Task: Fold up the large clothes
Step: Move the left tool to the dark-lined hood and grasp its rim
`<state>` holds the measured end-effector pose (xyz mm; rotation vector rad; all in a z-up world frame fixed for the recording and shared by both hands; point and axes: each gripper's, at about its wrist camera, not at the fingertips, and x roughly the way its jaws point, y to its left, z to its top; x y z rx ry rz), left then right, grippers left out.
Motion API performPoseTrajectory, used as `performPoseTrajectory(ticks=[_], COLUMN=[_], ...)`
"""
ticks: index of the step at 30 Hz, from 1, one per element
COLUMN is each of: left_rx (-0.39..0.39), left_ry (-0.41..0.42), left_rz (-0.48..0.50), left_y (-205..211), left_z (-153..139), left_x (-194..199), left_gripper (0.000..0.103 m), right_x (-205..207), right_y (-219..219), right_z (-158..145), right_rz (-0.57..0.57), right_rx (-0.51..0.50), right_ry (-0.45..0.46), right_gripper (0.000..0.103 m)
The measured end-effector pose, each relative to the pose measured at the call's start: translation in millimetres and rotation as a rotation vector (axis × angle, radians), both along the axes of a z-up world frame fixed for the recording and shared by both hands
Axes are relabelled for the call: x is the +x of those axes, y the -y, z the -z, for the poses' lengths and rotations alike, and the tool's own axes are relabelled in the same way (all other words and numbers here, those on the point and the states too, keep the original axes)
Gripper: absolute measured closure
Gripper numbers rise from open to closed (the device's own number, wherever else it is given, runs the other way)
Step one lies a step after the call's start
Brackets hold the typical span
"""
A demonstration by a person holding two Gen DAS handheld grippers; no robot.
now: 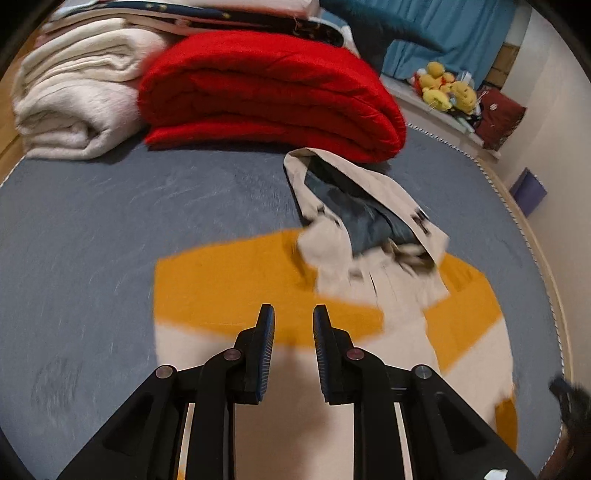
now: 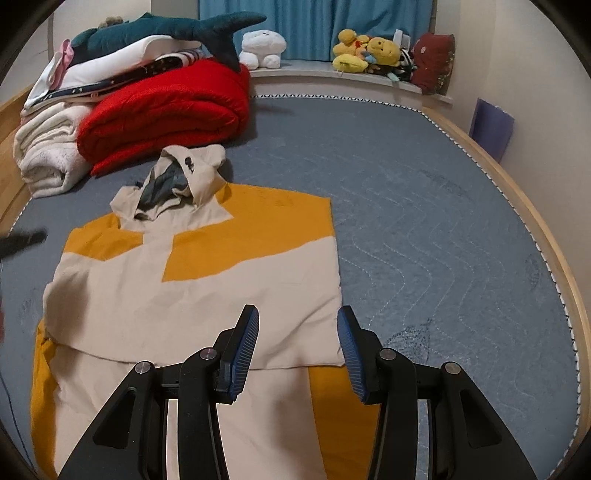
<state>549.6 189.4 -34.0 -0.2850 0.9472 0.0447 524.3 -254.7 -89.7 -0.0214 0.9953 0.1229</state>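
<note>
A cream and yellow hooded jacket (image 2: 207, 280) lies partly folded on the grey-blue bed cover (image 2: 424, 229), its hood (image 2: 184, 177) with a dark lining pointing toward the far side. In the left wrist view the jacket (image 1: 258, 295) is blurred, with the hood (image 1: 354, 206) to the upper right. My left gripper (image 1: 293, 314) is open and empty above the jacket's yellow band. My right gripper (image 2: 297, 317) is open and empty above the jacket's near right edge. The left gripper's tip (image 2: 22, 238) shows as a dark blur at the left edge of the right wrist view.
A folded red quilt (image 2: 166, 110), a cream blanket (image 2: 48, 155) and a stack of bedding with a teal shark plush (image 2: 166, 31) sit at the far left. Plush toys (image 2: 369, 51) line the window ledge. The wooden bed rim (image 2: 546, 236) curves along the right.
</note>
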Motion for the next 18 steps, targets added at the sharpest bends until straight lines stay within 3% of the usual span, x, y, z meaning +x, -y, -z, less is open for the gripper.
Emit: performPoseTrajectory(ticks=[1,2,8,13,18], left_rx=[-0.013,-0.017,0.030,0.006,-0.077], left_ry=[-0.013,-0.031,-0.079,-0.114,-0.180], left_rz=[0.008,0.015,0.059,0.039,-0.021], left_y=[-2,-4,-8,-17,-28], left_z=[3,7,27,50,82], left_x=[16,41,146,207,255], left_gripper=[0.084,0.085,0.085,0.085,0.082], right_x=[2,4,12,13,16], right_y=[0,0,-2,-6,-1], right_z=[3,5,13,34,51], right_rz=[-0.001,-0.001,-0.009,-0.032,-0.015], right_rx=[-0.010,-0.014,-0.052,-0.078,-0.091], right_ry=[-0.006,-0.012,-0.015,-0.071,-0.110], right_gripper=[0.086,0.090,0.090,0.088,0.088])
